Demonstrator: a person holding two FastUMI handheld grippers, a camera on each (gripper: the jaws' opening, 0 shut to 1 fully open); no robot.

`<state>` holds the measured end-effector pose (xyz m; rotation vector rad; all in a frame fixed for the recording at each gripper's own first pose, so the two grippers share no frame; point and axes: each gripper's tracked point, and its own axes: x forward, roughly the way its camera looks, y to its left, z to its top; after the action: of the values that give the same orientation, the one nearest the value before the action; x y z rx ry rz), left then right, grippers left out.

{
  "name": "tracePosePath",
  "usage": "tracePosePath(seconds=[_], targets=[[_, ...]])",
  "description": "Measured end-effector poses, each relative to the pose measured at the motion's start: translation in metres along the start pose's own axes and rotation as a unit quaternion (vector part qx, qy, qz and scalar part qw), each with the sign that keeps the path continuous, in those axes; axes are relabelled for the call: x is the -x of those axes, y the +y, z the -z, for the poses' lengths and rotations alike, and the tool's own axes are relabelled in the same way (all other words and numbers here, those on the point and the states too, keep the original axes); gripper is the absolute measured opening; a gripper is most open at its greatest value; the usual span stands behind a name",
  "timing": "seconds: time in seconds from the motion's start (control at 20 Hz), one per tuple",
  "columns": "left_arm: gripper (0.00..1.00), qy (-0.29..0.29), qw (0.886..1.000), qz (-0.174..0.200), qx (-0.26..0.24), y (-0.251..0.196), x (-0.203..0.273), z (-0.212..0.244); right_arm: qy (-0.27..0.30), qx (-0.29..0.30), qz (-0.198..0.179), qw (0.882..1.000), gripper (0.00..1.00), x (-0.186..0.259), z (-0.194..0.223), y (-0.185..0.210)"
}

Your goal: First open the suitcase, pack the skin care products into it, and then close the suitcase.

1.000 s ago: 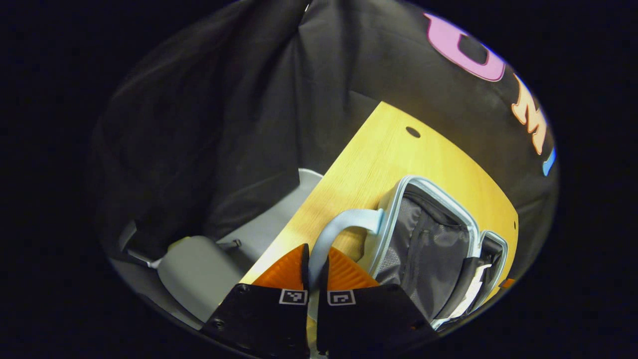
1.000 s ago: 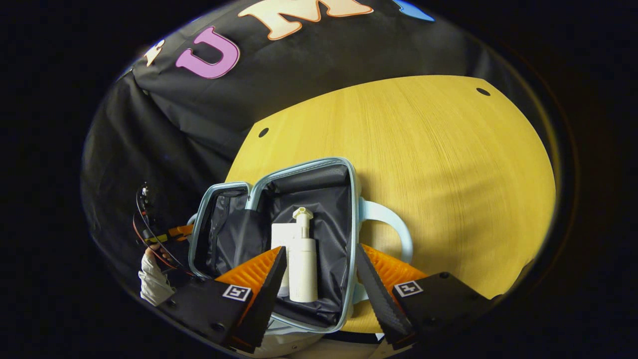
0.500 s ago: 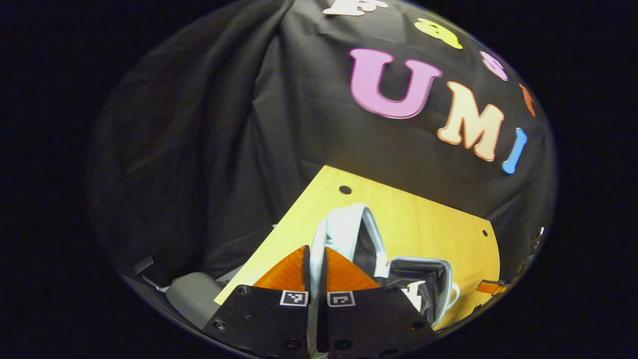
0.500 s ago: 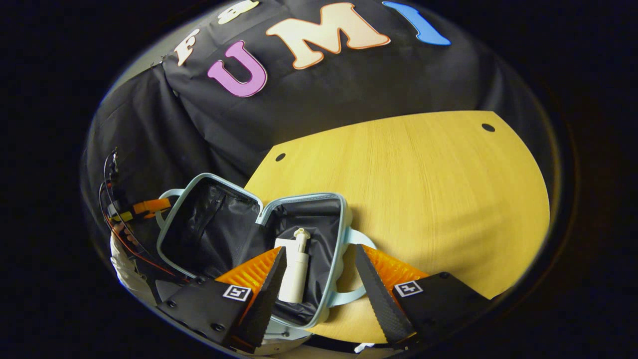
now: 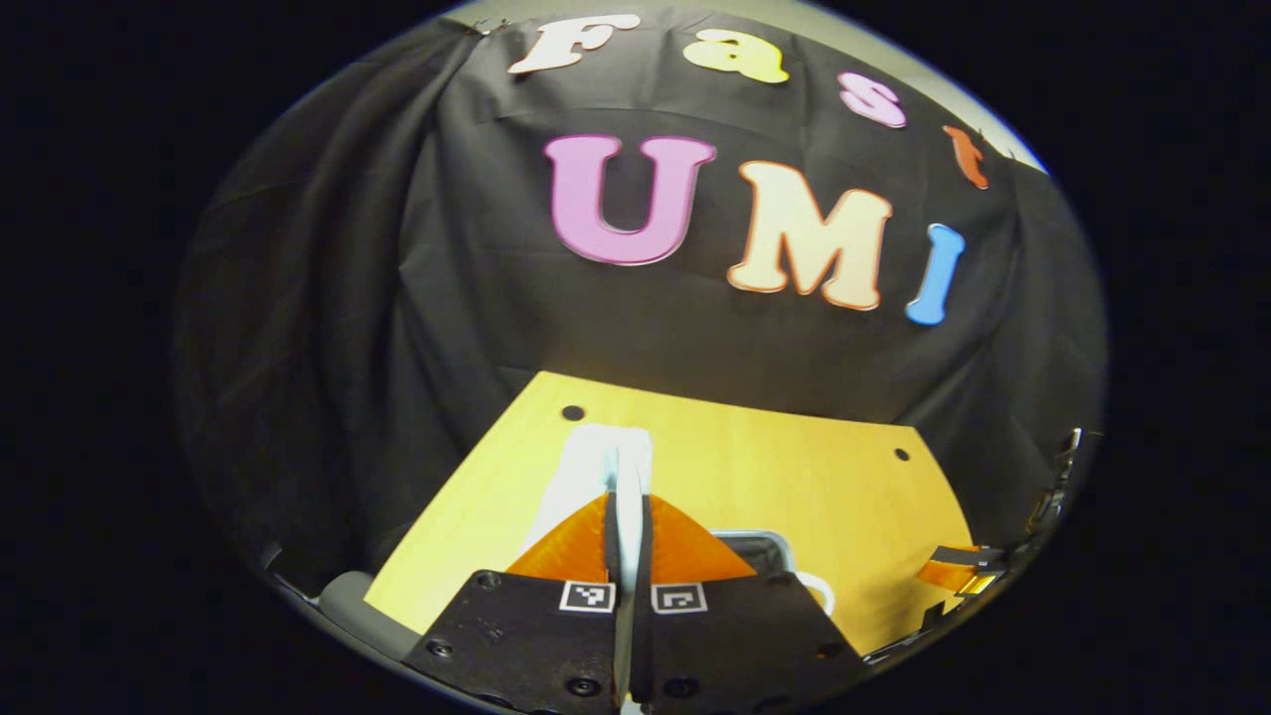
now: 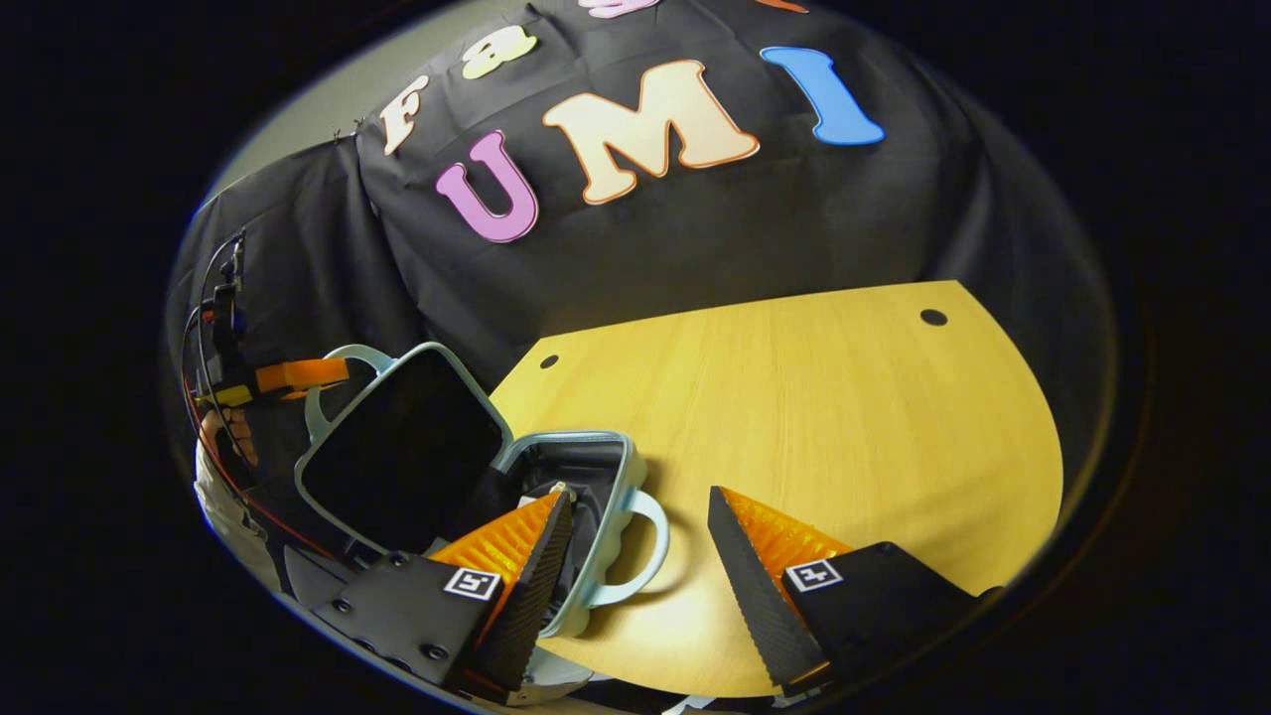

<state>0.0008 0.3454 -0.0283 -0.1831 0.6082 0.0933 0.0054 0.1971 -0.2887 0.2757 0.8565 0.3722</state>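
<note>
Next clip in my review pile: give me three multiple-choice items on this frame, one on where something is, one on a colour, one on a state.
1. Where does the suitcase stand?
A. on the wooden table's near left part
B. on the floor
C. at the table's far right edge

2. What colour is the suitcase's trim and handle?
A. red
B. pale blue
C. black

3. How is the left gripper?
A. wide open over the table
B. shut on the lid's handle
C. shut on a bottle

Key: 1 A, the right gripper view shows the case at the table's near left. 2 B, rim and handle are pale blue. 3 B, both fingers pinch the pale strap, lid raised; the right gripper is open.
</note>
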Motion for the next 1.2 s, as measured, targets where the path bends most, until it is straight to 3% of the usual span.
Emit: tracePosePath(seconds=[0.45, 0.65, 0.95, 1.2], targets=[[0.0, 0.038, 0.994, 0.101, -0.017, -0.14, -0.039, 0.049, -0.042, 0.012, 0.049, 0.998, 0.88, 0.044, -0.017, -0.057], [0.0, 0.098, 0.985, 0.144, -0.021, -0.191, -0.06, 0.11, -0.055, 0.007, 0.082, 0.995, 0.88, 0.067, -0.022, -0.089], [0.0, 0.182, 0.969, 0.157, -0.061, -0.227, -0.091, 0.198, -0.065, 0.004, 0.112, 0.992, 0.88, 0.088, -0.022, -0.115], [0.0, 0.209, 0.963, 0.155, -0.074, -0.234, -0.101, 0.236, -0.066, 0.012, 0.127, 0.99, 0.88, 0.095, -0.019, -0.123]])
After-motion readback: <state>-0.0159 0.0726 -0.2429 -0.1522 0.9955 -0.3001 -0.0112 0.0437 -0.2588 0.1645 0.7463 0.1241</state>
